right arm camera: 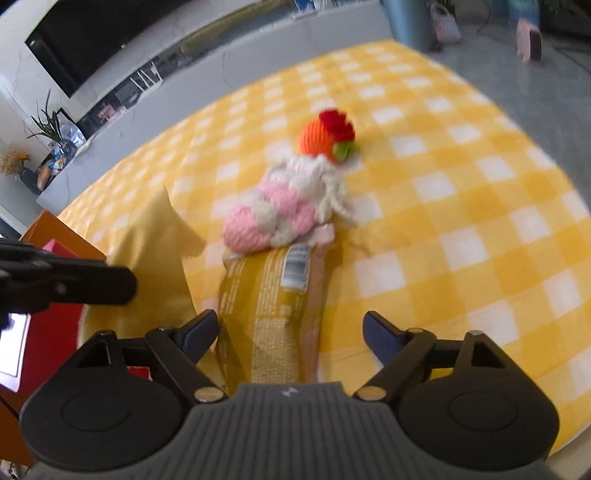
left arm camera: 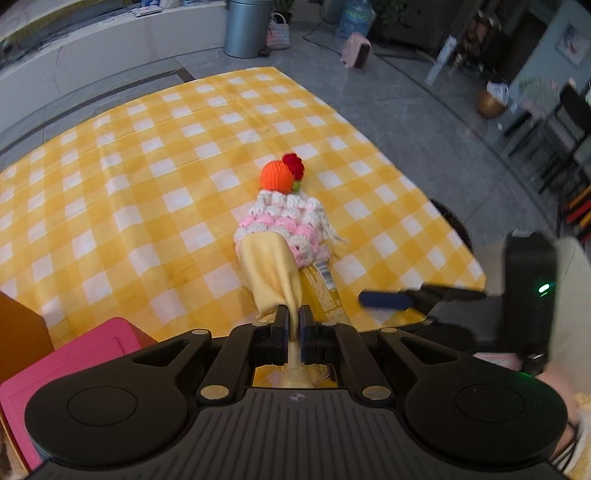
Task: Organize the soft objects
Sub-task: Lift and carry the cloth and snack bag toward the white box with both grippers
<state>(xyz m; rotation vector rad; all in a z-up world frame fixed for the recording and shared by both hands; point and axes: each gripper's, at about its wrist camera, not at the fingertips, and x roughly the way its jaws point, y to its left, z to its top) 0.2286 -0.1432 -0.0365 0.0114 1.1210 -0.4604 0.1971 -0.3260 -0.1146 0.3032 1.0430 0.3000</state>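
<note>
A gold plastic bag [right arm camera: 273, 295] lies on the yellow checked cloth [left arm camera: 147, 177], with a pink and white crochet piece [left arm camera: 288, 218] at its mouth and an orange crochet ball [left arm camera: 277, 176] with a red flower [left arm camera: 293, 165] beyond it. My left gripper [left arm camera: 294, 317] is shut on the bag's pale yellow flap [left arm camera: 273, 273], lifting it. My right gripper [right arm camera: 290, 328] is open, its fingers either side of the bag's near end. The crochet items also show in the right wrist view, piece [right arm camera: 280, 210] and ball [right arm camera: 317, 138].
A pink box [left arm camera: 74, 362] inside an orange box [left arm camera: 18, 332] stands at the near left. A metal bin [left arm camera: 245, 26] and a small basket [left arm camera: 277, 31] stand on the floor beyond the table. The table's right edge drops to grey floor.
</note>
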